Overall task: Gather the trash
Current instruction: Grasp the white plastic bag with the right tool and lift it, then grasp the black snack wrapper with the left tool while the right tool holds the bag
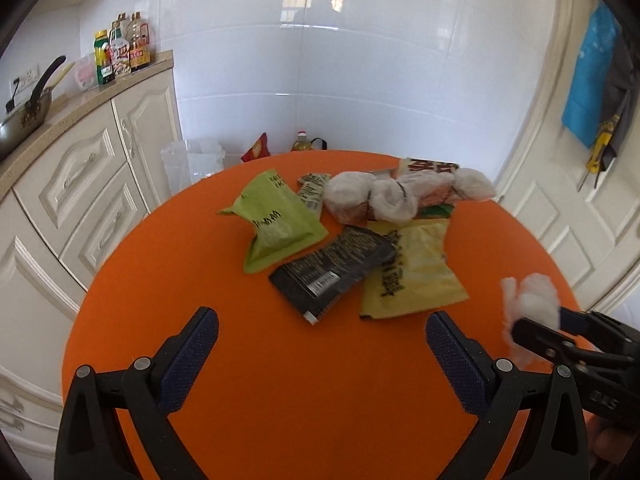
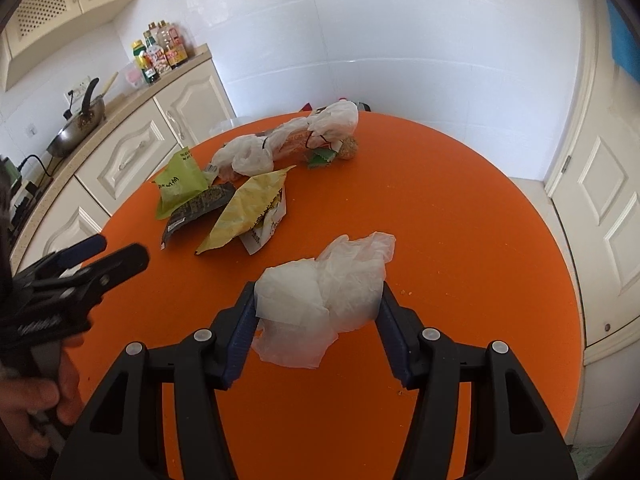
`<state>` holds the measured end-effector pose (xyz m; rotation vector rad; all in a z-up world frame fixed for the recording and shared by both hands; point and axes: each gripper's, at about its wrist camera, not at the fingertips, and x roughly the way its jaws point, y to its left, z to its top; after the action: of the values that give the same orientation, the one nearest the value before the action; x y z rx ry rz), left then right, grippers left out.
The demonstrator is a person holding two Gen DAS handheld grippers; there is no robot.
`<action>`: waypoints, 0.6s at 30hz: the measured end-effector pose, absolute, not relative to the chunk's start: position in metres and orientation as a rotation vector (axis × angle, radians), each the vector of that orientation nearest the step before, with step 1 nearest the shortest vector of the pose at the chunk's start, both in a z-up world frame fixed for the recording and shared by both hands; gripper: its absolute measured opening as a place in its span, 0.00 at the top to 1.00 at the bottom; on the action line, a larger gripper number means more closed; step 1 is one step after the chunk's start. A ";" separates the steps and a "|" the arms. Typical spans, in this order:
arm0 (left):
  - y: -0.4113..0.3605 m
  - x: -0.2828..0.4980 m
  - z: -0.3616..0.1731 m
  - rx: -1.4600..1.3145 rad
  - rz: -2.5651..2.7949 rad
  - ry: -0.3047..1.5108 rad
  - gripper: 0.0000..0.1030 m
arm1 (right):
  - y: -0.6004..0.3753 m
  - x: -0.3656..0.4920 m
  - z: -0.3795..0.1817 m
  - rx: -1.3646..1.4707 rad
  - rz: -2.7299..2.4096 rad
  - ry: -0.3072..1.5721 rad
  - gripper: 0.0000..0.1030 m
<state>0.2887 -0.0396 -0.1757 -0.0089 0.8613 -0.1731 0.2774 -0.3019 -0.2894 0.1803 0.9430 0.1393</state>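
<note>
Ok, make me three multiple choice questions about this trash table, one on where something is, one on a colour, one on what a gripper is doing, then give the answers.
1. Where does the black wrapper lie?
A. Between the green packet and the yellow packet, overlapping both
B. Alone at the table's far edge
C. On the counter beside the pan

2. What colour is the table?
A. White
B. Orange
C. Grey

3. What is the right gripper doing?
A. Hanging open with nothing between its fingers
B. Shut on a wad of white tissue and thin plastic
C. Pinching the yellow packet

Answers:
1 A, its ends lap the green and yellow packets in the left wrist view.
2 B, the round top is orange in both views.
3 B, the wad sits pinched between both pads, while the left gripper is open.
</note>
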 end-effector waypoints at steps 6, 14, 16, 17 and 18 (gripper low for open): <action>-0.063 0.331 -0.215 0.194 -0.233 0.881 0.14 | -0.306 0.281 -0.291 0.198 0.133 0.944 0.44; -0.074 0.363 -0.236 0.279 -0.306 0.871 0.86 | -0.308 0.284 -0.291 0.206 0.122 0.947 0.44; -0.070 0.369 -0.237 0.221 -0.343 0.880 0.89 | -0.308 0.283 -0.291 0.209 0.120 0.946 0.44; -0.069 0.370 -0.238 0.211 -0.350 0.880 0.91 | -0.308 0.282 -0.291 0.211 0.120 0.946 0.44; -0.069 0.370 -0.239 0.209 -0.355 0.877 0.91 | -0.309 0.281 -0.291 0.213 0.118 0.947 0.44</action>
<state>0.3702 -0.0693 -0.2391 0.2093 0.8770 -0.3552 0.2807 -0.3087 -0.2915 0.2127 0.9467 0.1179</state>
